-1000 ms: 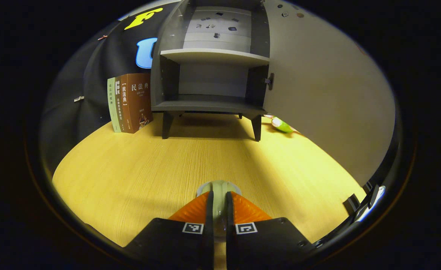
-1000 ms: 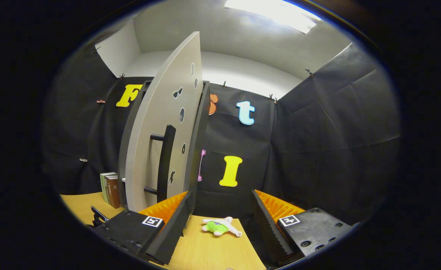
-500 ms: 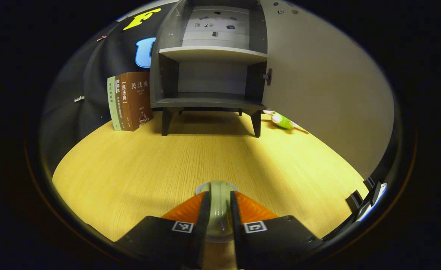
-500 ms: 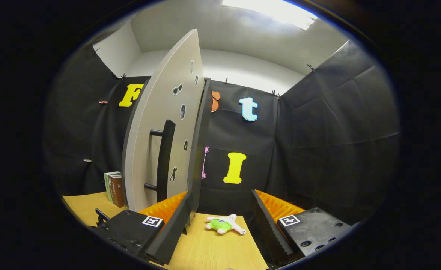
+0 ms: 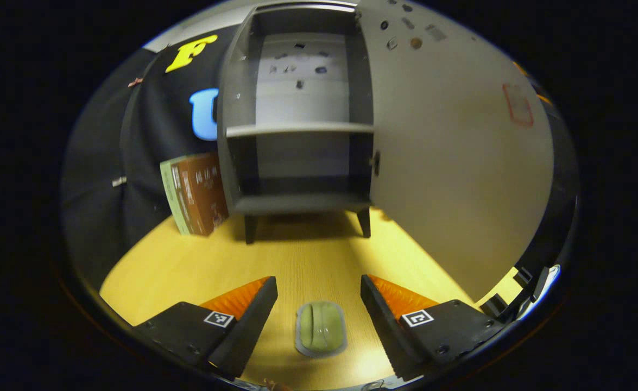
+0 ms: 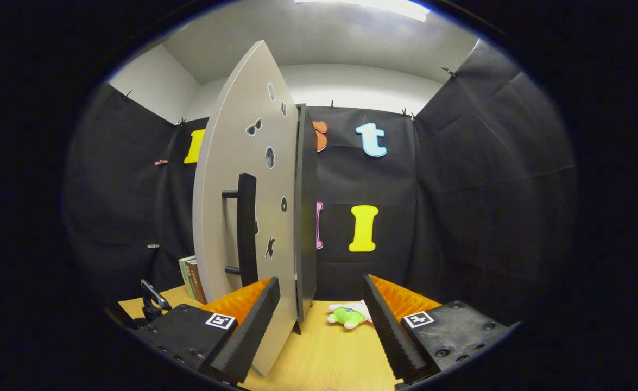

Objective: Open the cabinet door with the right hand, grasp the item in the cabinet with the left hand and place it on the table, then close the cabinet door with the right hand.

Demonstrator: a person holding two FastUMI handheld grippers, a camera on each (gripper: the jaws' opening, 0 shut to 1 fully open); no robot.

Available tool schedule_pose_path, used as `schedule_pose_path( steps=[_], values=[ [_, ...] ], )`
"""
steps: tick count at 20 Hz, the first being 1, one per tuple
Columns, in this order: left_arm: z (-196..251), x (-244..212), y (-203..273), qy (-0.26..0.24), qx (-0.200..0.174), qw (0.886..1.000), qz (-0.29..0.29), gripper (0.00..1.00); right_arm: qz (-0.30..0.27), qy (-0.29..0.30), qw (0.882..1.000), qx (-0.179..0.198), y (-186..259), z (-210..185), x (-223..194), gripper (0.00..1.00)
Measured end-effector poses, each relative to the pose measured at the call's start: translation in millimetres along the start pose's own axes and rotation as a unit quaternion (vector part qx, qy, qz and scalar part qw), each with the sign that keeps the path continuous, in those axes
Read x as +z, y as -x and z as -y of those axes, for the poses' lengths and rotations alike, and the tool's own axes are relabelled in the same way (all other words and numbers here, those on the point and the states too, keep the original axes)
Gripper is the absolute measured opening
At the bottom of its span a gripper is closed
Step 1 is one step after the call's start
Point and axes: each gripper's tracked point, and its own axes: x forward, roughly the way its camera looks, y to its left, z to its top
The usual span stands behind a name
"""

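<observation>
A pale green oval item (image 5: 321, 336) lies flat on the wooden table (image 5: 297, 260), between the spread fingers of my left gripper (image 5: 319, 296), which is open and apart from it. Ahead stands the grey cabinet (image 5: 297, 130) with its shelves bare and its door (image 5: 460, 163) swung wide to the right. In the right gripper view the door (image 6: 237, 217) stands edge-on with its dark bar handle (image 6: 246, 228) facing me. My right gripper (image 6: 321, 304) is open just in front of the door's lower edge, holding nothing.
A few books (image 5: 195, 193) lean against the cabinet's left side. A small green plush toy (image 6: 347, 316) lies on the table (image 6: 324, 358) behind the door, to the cabinet's right. Black cloth walls close the booth on all sides.
My left gripper has opened and let go of the green item, then lifted and tilted back. The right gripper has moved closer to the door.
</observation>
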Motion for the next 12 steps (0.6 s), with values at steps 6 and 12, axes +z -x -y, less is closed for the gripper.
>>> schedule_pose_path(
  steps=[6,12],
  values=[
    [-17,164,66,-0.024,-0.018,0.995,0.096,0.95,-0.021,-0.043,0.993,0.104,-7,-43,1,0.96],
    [-34,252,121,0.044,-0.036,0.985,0.16,0.95,-0.003,-0.032,0.984,0.175,-20,-61,14,0.96]
  ],
)
